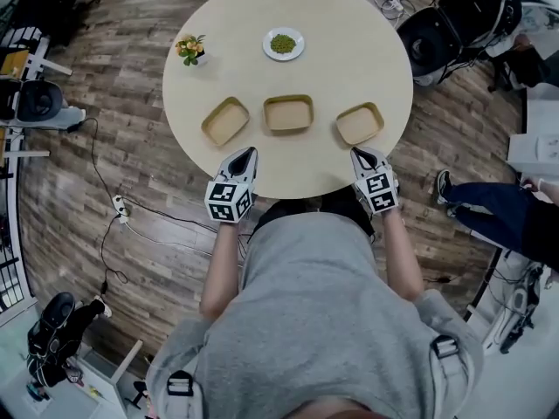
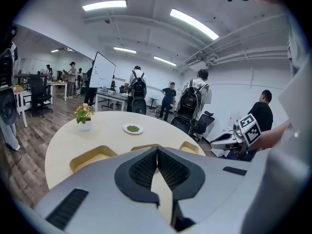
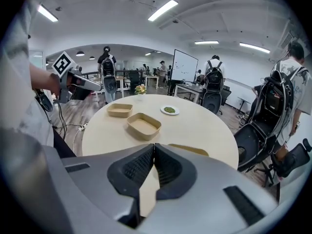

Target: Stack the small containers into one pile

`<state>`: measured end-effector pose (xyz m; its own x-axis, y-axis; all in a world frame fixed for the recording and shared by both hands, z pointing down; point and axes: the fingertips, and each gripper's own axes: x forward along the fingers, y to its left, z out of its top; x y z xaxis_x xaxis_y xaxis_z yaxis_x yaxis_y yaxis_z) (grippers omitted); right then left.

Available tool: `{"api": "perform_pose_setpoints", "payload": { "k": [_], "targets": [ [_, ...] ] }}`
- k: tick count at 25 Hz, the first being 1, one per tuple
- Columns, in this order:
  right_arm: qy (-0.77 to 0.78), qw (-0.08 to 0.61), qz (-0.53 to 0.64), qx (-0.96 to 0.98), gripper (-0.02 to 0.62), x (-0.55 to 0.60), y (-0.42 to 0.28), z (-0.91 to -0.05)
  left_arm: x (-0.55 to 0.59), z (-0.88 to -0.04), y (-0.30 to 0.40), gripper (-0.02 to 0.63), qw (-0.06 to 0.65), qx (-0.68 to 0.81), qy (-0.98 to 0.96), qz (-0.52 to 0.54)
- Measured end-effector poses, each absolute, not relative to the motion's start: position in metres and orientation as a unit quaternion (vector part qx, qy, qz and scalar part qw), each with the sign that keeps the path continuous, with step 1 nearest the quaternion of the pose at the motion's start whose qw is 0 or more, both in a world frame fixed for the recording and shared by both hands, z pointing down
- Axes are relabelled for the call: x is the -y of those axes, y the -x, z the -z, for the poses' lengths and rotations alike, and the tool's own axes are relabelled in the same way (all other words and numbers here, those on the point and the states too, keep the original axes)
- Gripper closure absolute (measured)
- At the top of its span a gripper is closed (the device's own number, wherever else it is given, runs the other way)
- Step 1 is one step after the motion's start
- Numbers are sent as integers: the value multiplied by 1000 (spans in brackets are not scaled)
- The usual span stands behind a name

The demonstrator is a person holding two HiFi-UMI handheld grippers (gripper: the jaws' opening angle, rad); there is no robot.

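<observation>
Wide and bare over the far right of the worktop [image 1: 362,33]. Blocked at far left by a flower pot [image 1: 191,50] and, near it, a plate [image 1: 283,44] of green bits. Nearer in, three in a row, well apart: left container [image 1: 225,120], middle container [image 1: 288,113], right container [image 1: 360,123], with bare strips between. At the near rim, left gripper [image 1: 250,153] and right gripper [image 1: 357,153], each just short of an outer container. Beyond the far right edge, a black chair [image 1: 454,20].

The person holds both grippers out ahead, level with each other and well apart, on bare forearms [image 1: 220,269]. The left gripper [image 1: 250,153] has its jaws closed tip to tip with nothing between them. The right gripper [image 1: 356,153] is closed and empty too. Both noses angle slightly inward.
</observation>
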<state>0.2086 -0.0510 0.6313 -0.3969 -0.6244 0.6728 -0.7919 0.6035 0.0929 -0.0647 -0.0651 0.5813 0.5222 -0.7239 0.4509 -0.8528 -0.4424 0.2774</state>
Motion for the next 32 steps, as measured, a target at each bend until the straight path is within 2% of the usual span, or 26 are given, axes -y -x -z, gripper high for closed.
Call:
{"api": "perform_pose_setpoints", "payload": {
  "k": [8,32],
  "targets": [
    [-407,351,-111,836,589,78,-208,-643,71,-610,72,586,264,488,-821,-134],
    [-451,425,-191,761,571,155,-337,-711,130,-604,13,586,274,472,-826,-139]
  ]
}}
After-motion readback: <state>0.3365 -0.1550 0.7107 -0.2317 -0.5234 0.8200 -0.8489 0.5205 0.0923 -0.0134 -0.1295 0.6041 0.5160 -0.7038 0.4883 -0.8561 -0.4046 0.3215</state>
